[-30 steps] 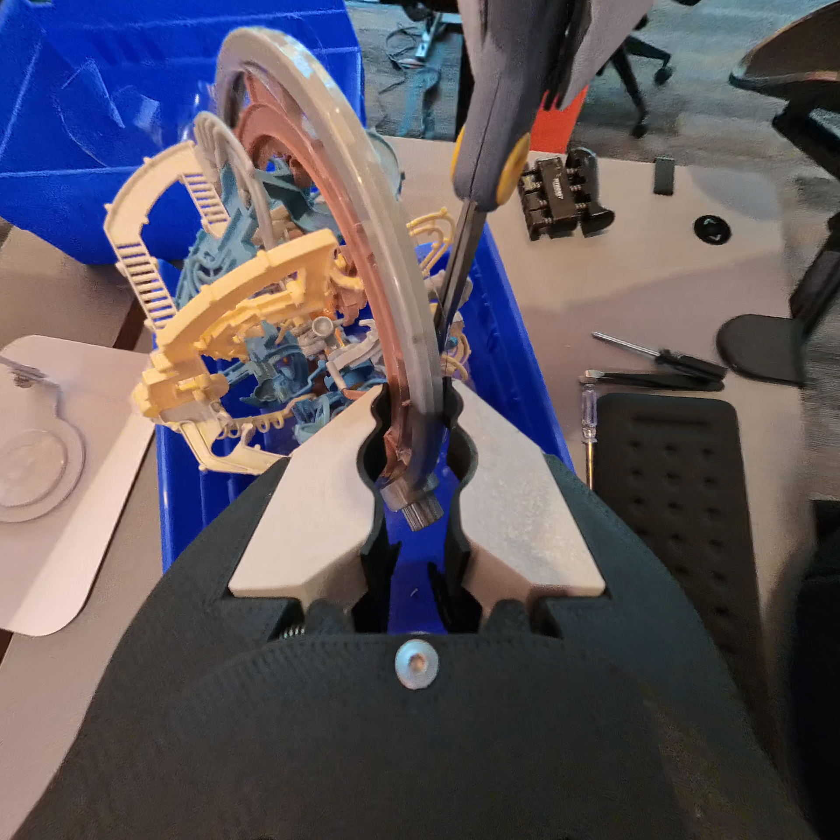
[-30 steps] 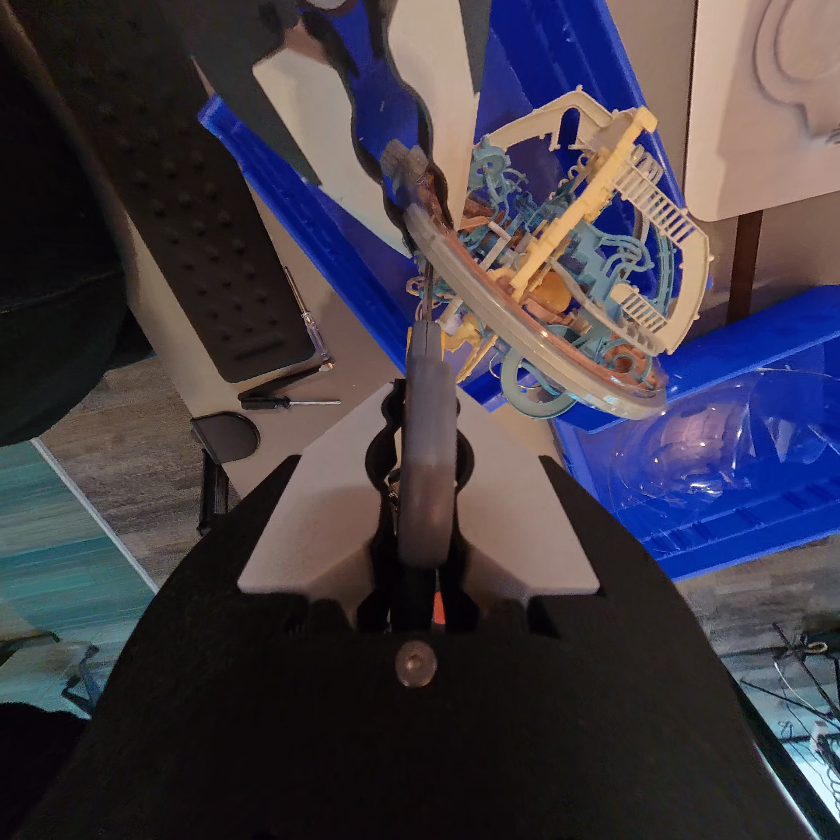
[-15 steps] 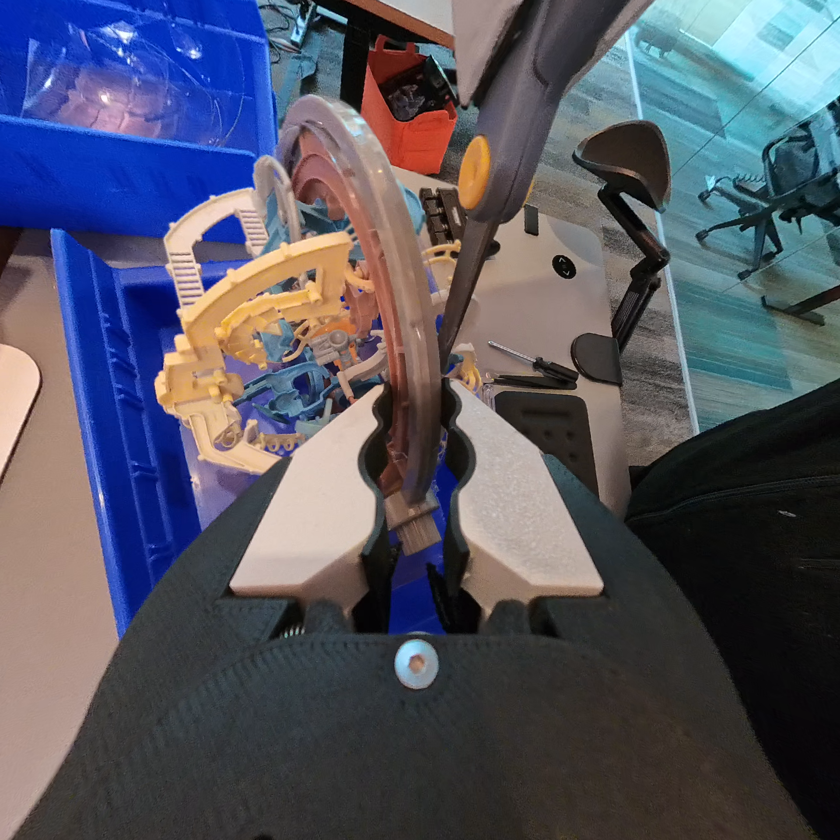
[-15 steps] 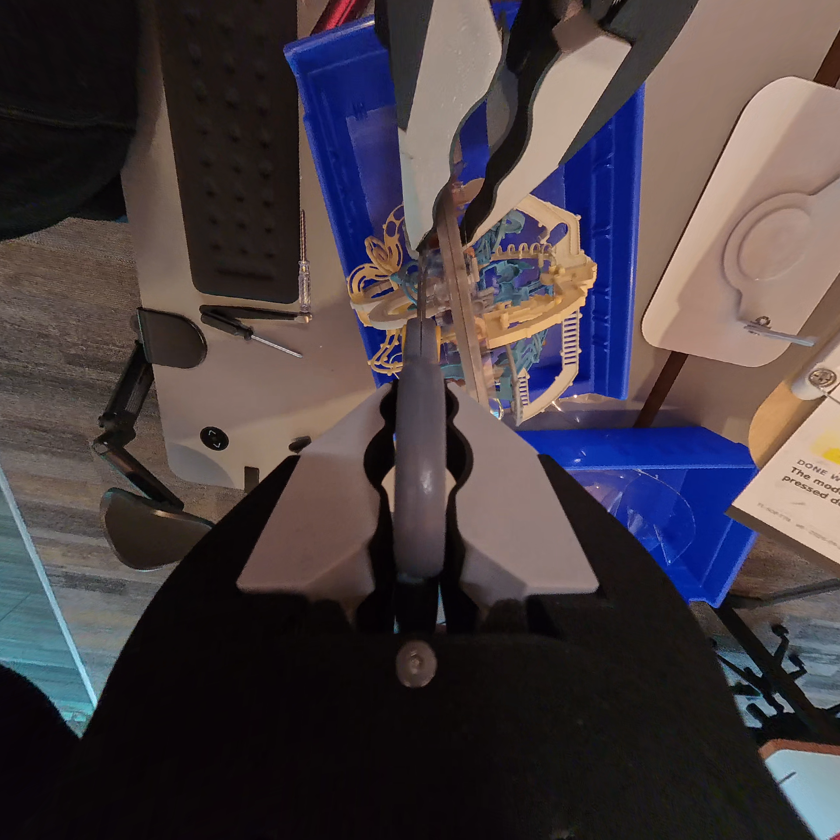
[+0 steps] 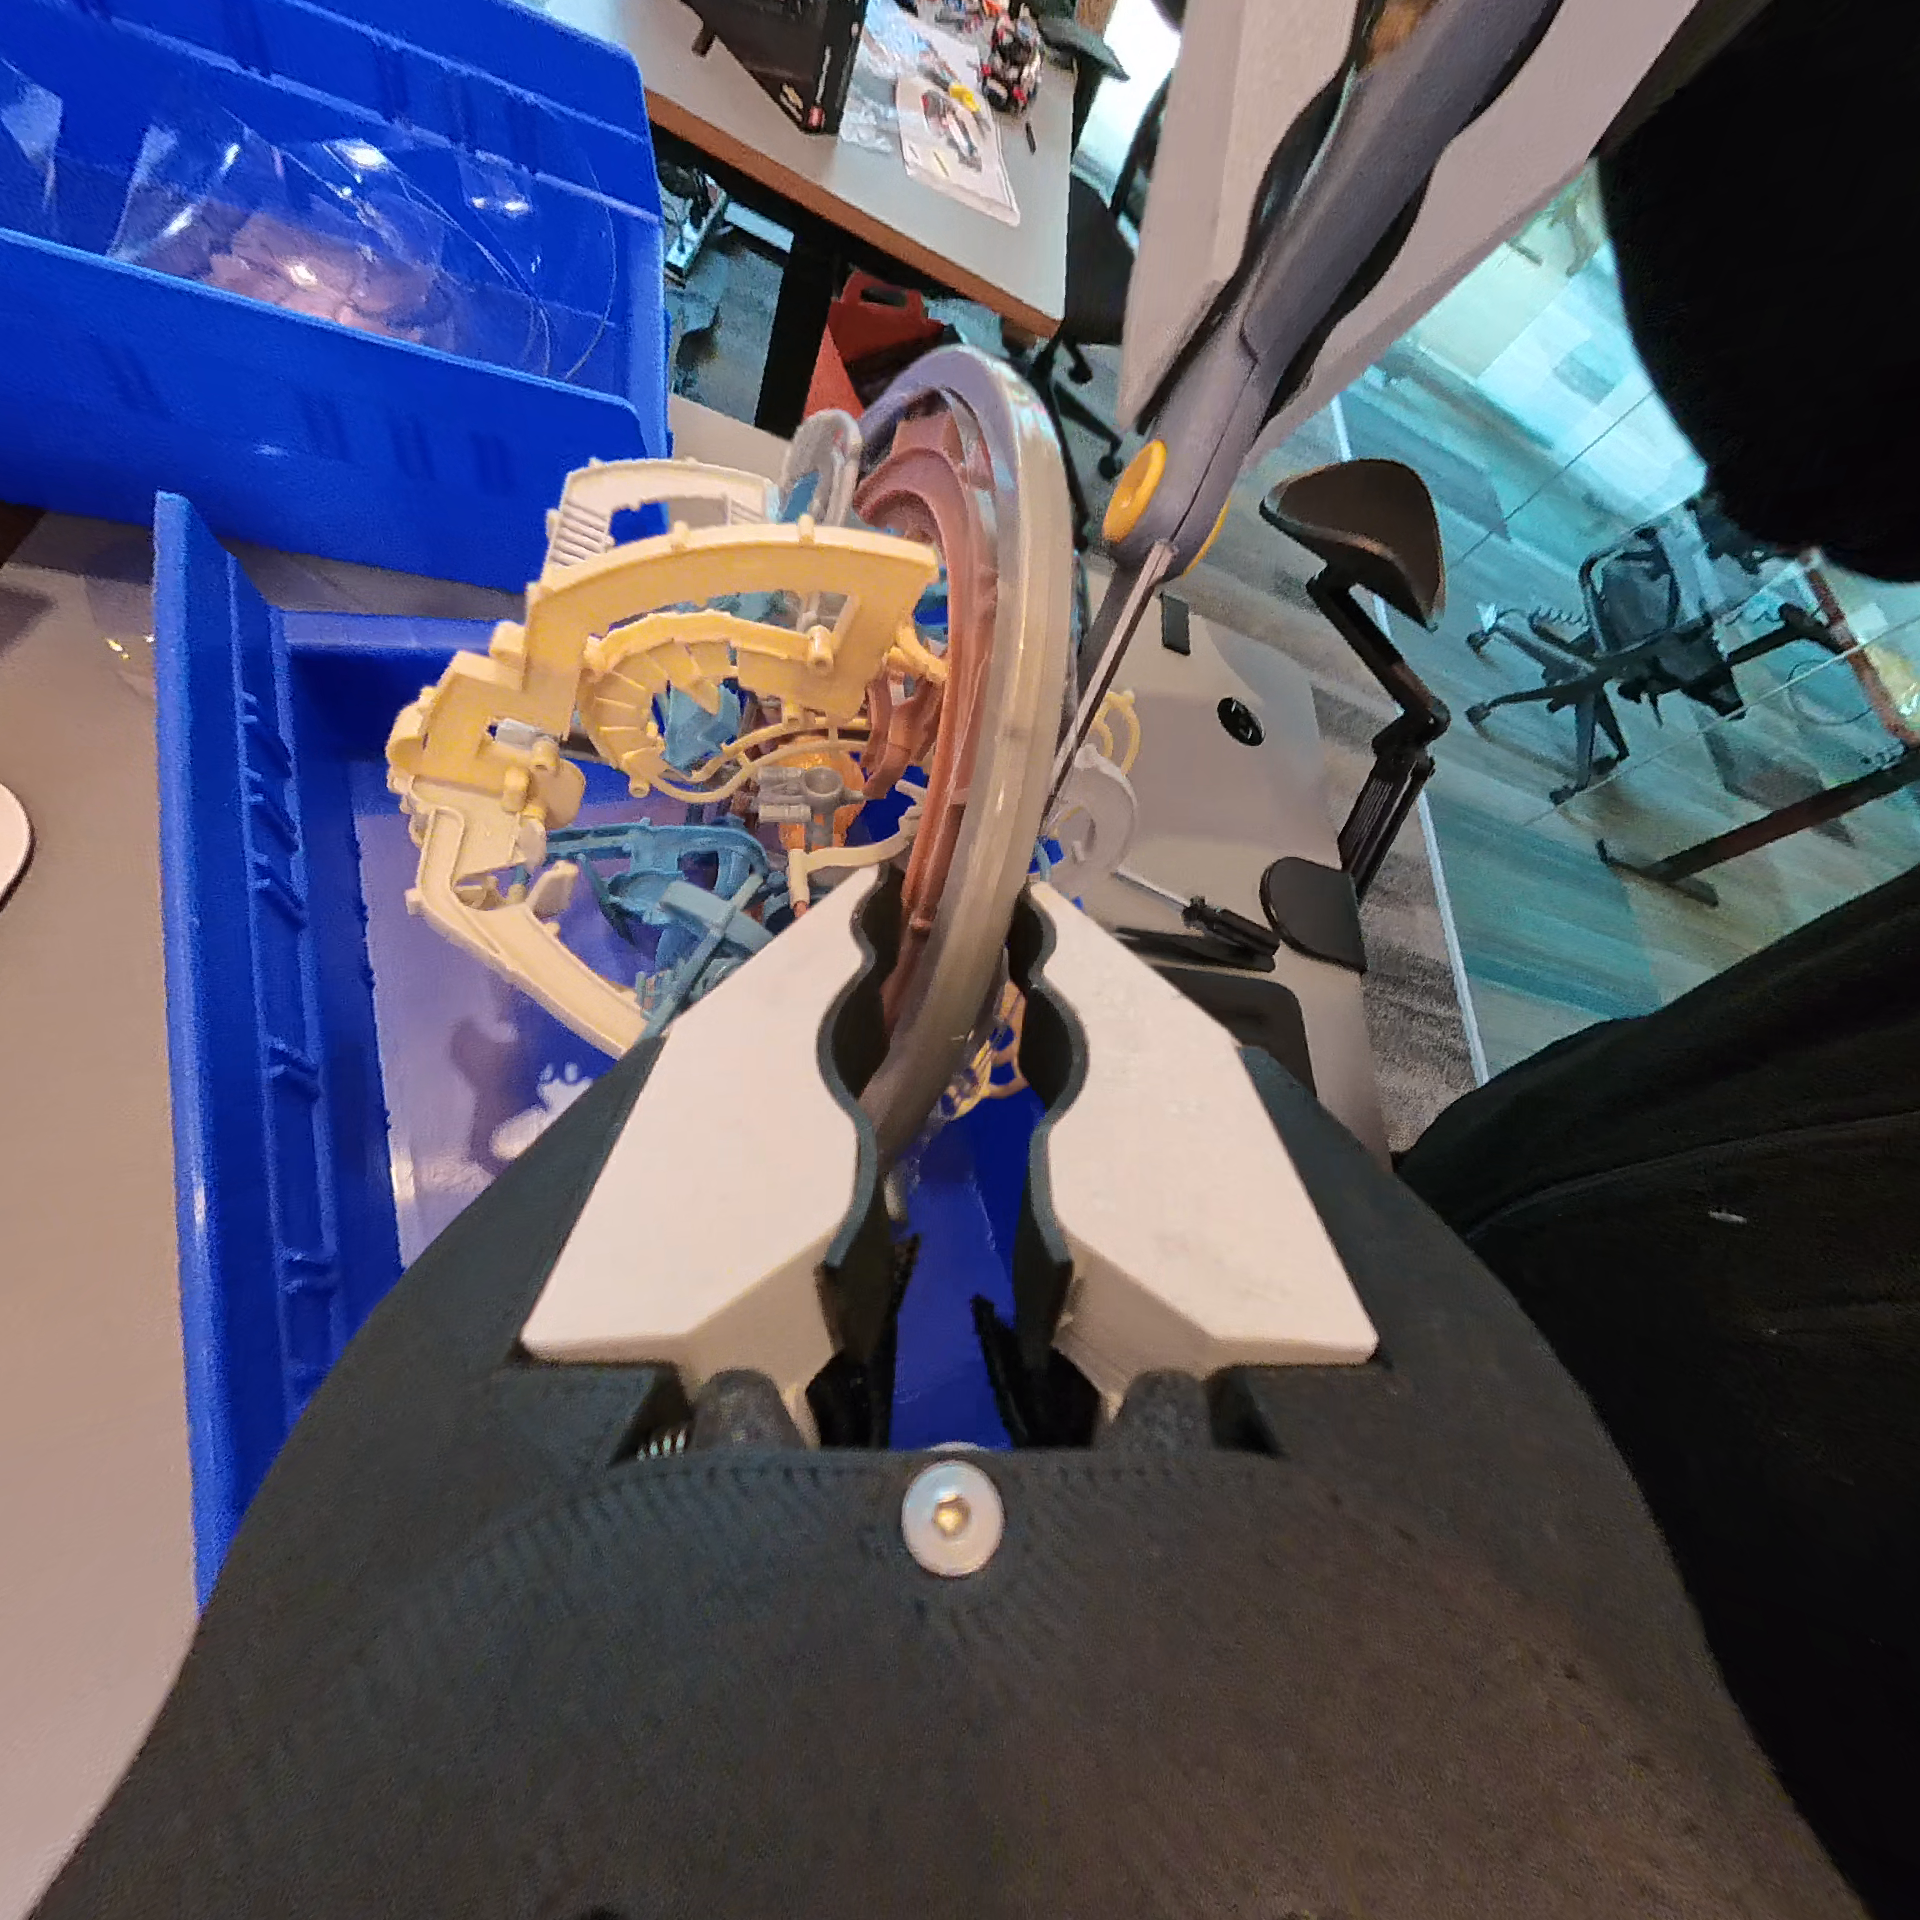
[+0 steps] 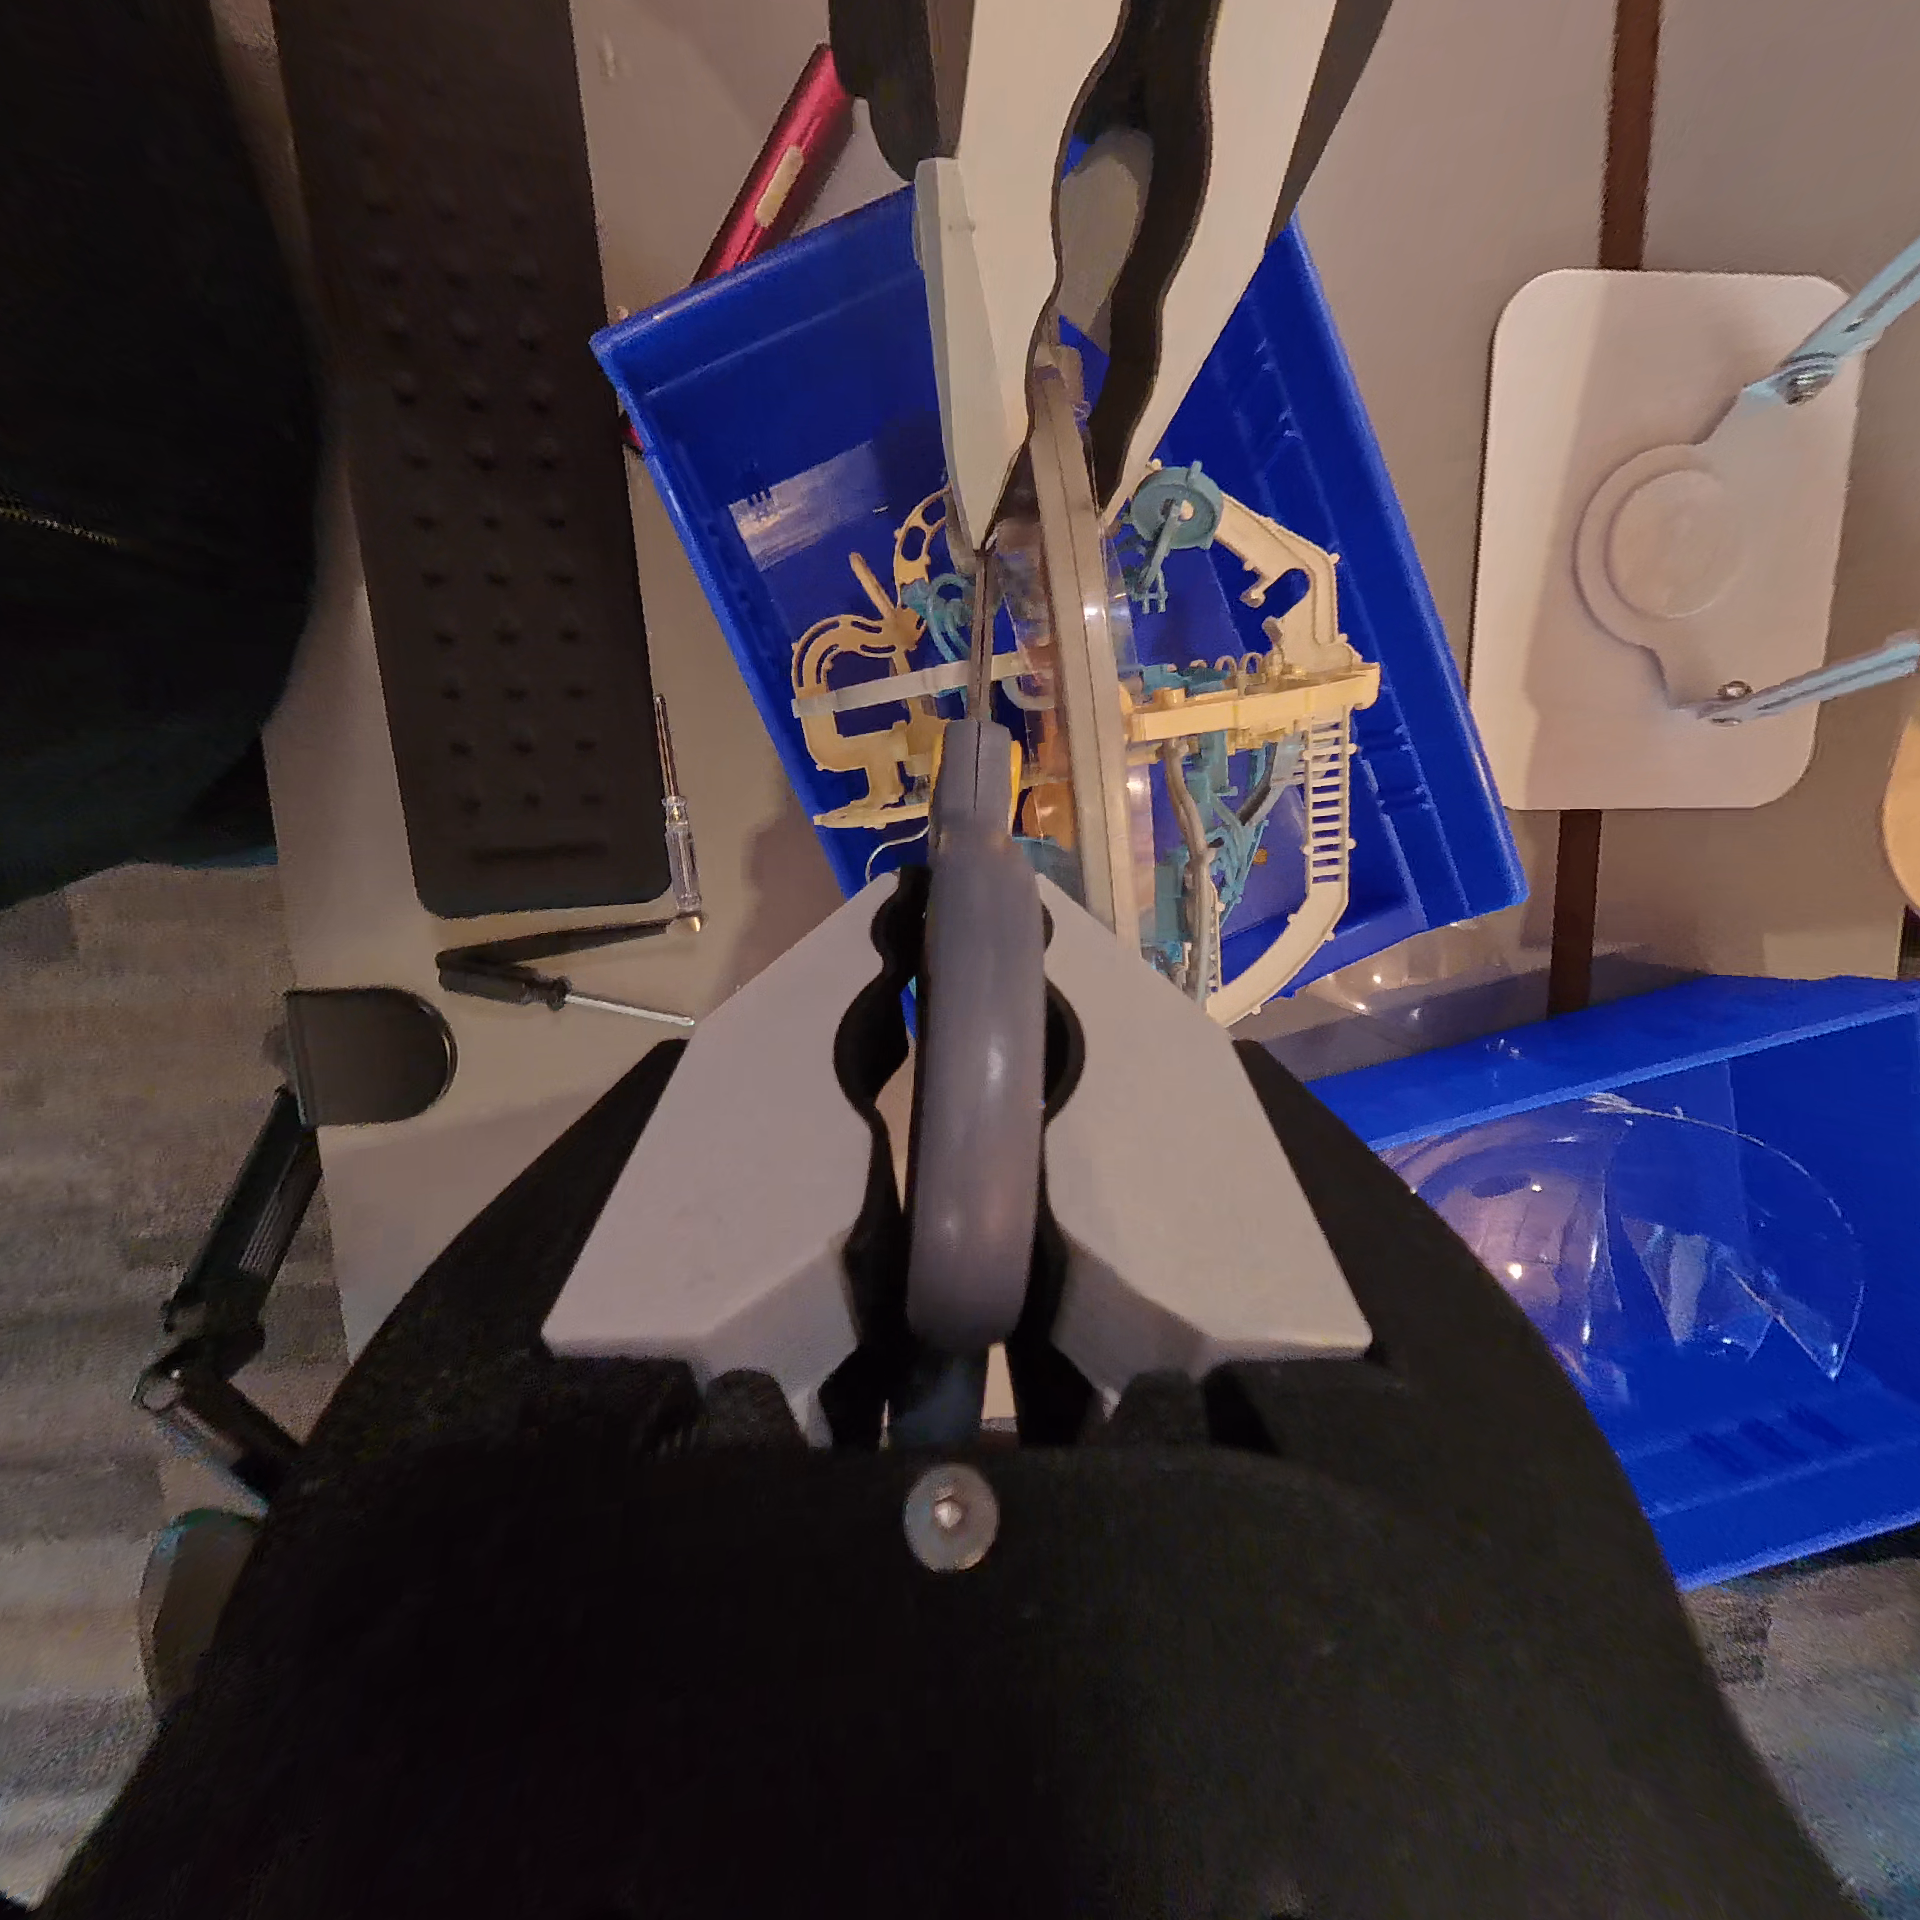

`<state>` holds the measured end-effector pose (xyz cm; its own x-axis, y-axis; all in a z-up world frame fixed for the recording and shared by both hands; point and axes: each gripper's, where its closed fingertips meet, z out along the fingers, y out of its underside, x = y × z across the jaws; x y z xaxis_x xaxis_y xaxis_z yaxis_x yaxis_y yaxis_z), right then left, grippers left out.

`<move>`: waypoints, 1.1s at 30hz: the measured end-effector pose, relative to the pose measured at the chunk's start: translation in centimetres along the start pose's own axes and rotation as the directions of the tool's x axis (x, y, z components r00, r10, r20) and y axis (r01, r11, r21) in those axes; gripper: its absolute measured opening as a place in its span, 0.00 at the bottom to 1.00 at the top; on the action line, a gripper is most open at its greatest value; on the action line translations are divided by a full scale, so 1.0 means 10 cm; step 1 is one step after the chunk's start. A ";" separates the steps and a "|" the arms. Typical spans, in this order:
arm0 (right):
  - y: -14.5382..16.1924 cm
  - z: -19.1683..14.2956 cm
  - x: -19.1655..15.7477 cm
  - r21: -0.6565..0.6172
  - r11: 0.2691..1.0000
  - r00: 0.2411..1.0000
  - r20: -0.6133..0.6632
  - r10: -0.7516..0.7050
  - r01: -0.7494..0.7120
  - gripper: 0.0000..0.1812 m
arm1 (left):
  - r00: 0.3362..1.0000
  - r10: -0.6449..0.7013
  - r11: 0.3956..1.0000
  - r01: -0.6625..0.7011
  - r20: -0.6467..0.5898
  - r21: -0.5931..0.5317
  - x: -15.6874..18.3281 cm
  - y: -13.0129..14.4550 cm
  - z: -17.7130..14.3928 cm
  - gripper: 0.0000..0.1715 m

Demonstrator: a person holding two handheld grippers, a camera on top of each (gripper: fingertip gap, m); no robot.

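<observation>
The grey-handled scissors' [image 6: 975,1143] blade tips vanish among the yellow-and-blue plastic maze frame [image 6: 1174,717]. The upper blue plastic bin [image 5: 312,343] is cropped by the picture's edge.

We see an office workspace, blue parts bins [image 5: 312,416] on a grey desk [image 5: 62,1039], beyond the bins another cluttered desk [image 5: 935,187], rolling chairs [image 5: 1652,644], glass partitions

Grey desk [image 5: 62,1039] underneath, wood-plank floor [image 5: 1538,935] off right with a teal sheen, black office chair [image 5: 1652,644] behind glass, second desk [image 5: 925,197] at the back cluttered with small parts, daylight on floor
</observation>
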<state>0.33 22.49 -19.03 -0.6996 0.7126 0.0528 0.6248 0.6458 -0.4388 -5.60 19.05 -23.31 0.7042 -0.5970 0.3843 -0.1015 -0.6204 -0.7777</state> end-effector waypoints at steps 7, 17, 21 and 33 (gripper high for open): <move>0.13 0.04 -0.10 0.115 0.991 0.992 -0.102 0.074 -0.063 0.08 | 1.000 0.002 1.000 -0.002 -0.031 0.017 0.02 -0.08 0.09 0.11; 0.17 0.09 -0.12 0.180 0.978 0.969 -0.206 0.139 -0.102 0.08 | 1.000 -0.003 0.998 0.001 0.029 0.068 -0.09 -0.18 0.10 0.11; 0.16 0.14 -0.12 0.185 0.978 0.950 -0.276 0.145 -0.095 0.08 | 0.999 -0.015 0.997 0.012 0.039 0.081 -0.14 -0.19 0.08 0.11; 0.11 0.25 -0.09 0.109 0.992 0.844 -0.525 0.115 -0.067 0.08 | 0.992 -0.076 0.989 0.062 0.098 0.136 -0.35 -0.28 0.06 0.11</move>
<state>0.79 21.84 -21.77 -0.3363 0.8191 0.4647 0.6288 0.5627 -0.5367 -7.42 23.16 -22.80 0.7753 -0.4957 0.3914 0.0387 -0.5813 -0.8128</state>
